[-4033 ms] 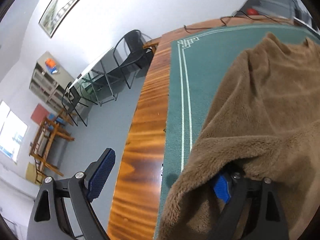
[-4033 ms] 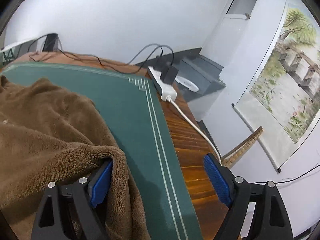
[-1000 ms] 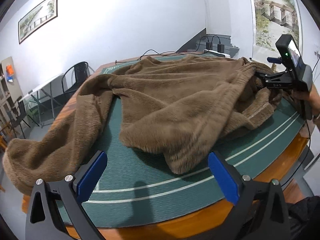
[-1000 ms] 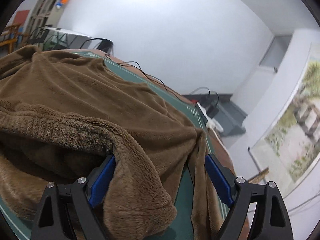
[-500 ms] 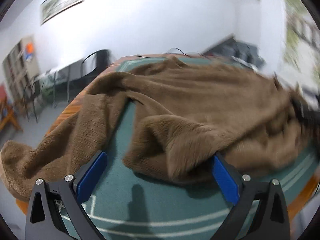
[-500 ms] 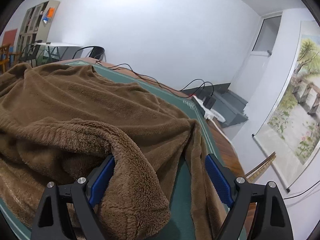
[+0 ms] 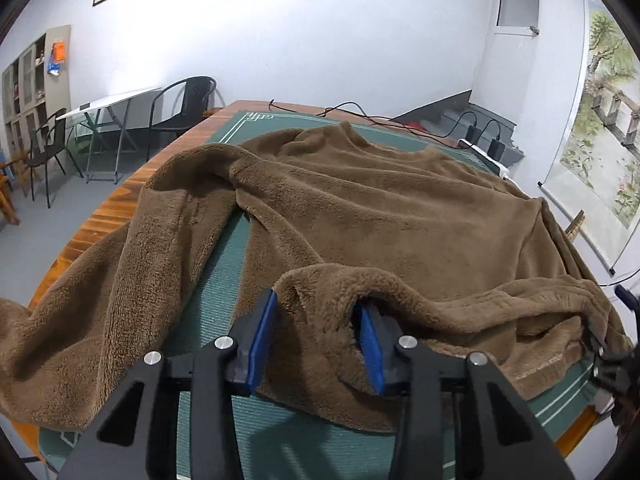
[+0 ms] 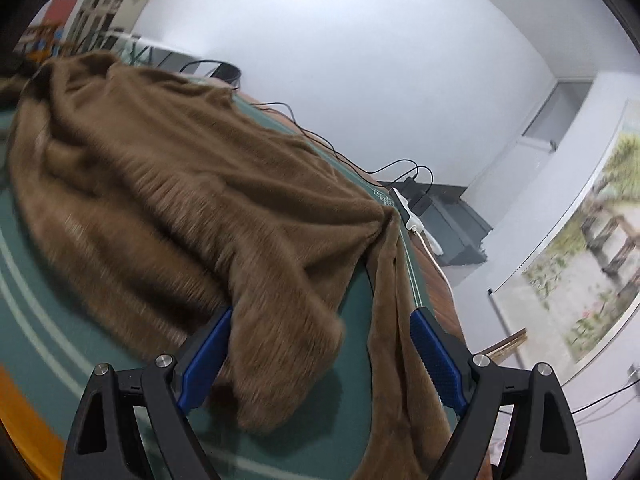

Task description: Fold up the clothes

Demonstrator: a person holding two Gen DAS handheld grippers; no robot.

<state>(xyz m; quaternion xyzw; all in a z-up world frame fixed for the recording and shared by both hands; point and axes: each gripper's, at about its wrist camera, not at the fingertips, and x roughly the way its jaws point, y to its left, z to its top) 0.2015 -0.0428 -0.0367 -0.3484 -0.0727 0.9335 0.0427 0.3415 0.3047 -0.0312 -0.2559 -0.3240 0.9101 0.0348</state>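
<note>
Left gripper (image 7: pixel 316 344) pinches the sweater's (image 7: pixel 400 216) near hem; right gripper (image 8: pixel 320 356), wide apart, straddles loose fabric ungripped.

A brown fleece sweater (image 7: pixel 400 216) is showing one plain, even colour, with no print; in the right wrist view the same sweater (image 8: pixel 192 184) is looking streaky from blur. The table mat (image 7: pixel 224 264) under it is showing dark green, with pale double lines running along its border and a pale fret figure in the corner at 11 o'clock. The wooden table (image 7: pixel 116 208) is glowing orange-brown with dark grain stripes. Both grippers, left gripper (image 7: pixel 316 340) and right gripper (image 8: pixel 320 352), are wearing black frames and blue pads (image 8: pixel 436 360). At 3 o'clock a wall painting (image 7: pixel 600 112) is showing green trees and grey stone.
</note>
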